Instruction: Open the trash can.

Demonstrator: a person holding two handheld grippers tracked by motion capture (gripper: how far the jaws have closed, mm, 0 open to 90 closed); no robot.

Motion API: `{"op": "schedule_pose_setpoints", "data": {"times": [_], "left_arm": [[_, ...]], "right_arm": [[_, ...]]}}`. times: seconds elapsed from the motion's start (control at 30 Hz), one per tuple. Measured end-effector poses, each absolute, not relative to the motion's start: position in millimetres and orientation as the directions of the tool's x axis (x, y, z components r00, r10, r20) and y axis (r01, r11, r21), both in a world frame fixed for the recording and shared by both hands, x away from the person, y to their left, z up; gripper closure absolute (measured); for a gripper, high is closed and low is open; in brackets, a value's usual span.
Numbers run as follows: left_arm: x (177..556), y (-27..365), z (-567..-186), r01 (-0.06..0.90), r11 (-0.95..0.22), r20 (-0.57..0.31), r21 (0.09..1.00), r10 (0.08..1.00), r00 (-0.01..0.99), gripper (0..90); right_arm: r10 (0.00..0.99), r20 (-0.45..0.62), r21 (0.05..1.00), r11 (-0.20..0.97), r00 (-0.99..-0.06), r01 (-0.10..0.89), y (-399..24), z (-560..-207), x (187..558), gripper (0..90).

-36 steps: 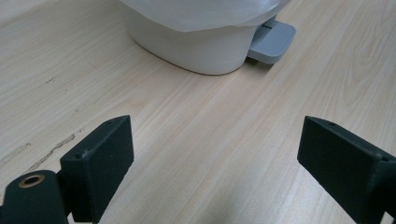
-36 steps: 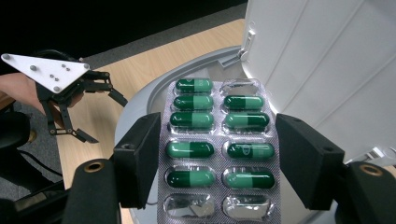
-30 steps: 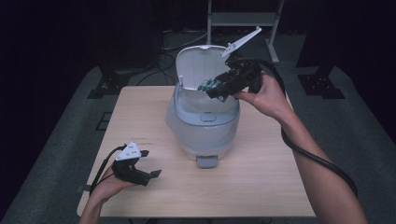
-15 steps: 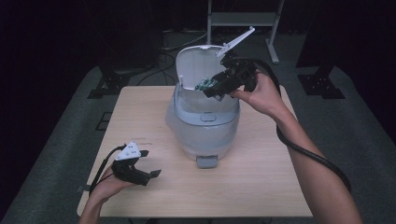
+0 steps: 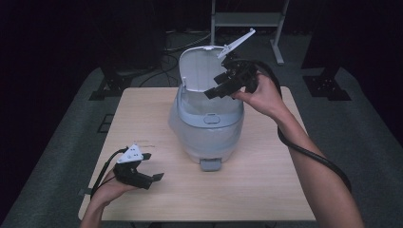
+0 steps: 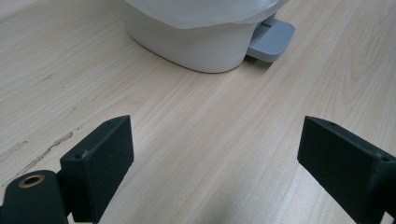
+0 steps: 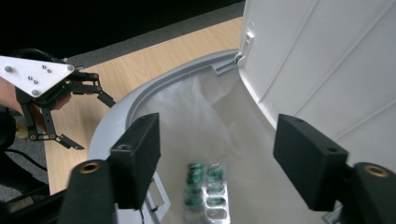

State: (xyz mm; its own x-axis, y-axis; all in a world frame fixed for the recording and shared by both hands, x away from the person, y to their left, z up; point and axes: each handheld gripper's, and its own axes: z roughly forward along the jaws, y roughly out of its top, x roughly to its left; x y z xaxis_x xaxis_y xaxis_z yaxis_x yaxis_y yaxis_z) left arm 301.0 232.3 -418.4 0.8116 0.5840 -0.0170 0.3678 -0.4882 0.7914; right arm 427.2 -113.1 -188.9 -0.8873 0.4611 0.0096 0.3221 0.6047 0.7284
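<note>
Blister pack (image 7: 205, 191) now lies in the bin (image 5: 209, 124), both grippers' jaws spread empty

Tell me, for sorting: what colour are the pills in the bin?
Green pills, clearest in the right gripper view.

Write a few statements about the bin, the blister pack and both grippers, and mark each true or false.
1. The bin has its lid up. True.
2. The right gripper grips the blister pack. False: its jaws are open, and the pack is below them inside the bin, blurred.
3. The left gripper is open over the table. True.
4. The bin has no liner. False: a clear bag lines it.
5. The pedal faces the person. True.
</note>
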Motion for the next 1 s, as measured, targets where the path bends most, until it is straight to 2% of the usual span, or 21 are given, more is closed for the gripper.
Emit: {"op": "schedule_pose_setpoints", "data": {"times": [0.2,0.53,0.77,1.0], "left_arm": [[301.6,233.2,-418.4,0.368,-0.484,-0.019,0.794,0.586,0.810,9.8],[301.8,233.2,-419.0,0.371,-0.486,-0.019,0.791,0.587,0.809,9.8],[302.3,233.1,-420.3,0.375,-0.488,-0.023,0.788,0.586,0.810,9.8],[302.3,234.4,-419.8,0.377,-0.481,-0.025,0.792,0.591,0.807,9.8]], "right_arm": [[0.466,0.020,0.733,0.595,-0.885,0.330,-122.2,-189.8,427.8,35.2],[0.473,0.031,0.733,0.589,-0.881,0.341,-145.1,-187.6,424.0,51.3],[0.480,0.050,0.730,0.581,-0.876,0.360,-162.2,-187.4,424.0,65.7],[0.495,0.071,0.726,0.570,-0.866,0.385,-174.4,-189.9,425.2,74.5]]}}
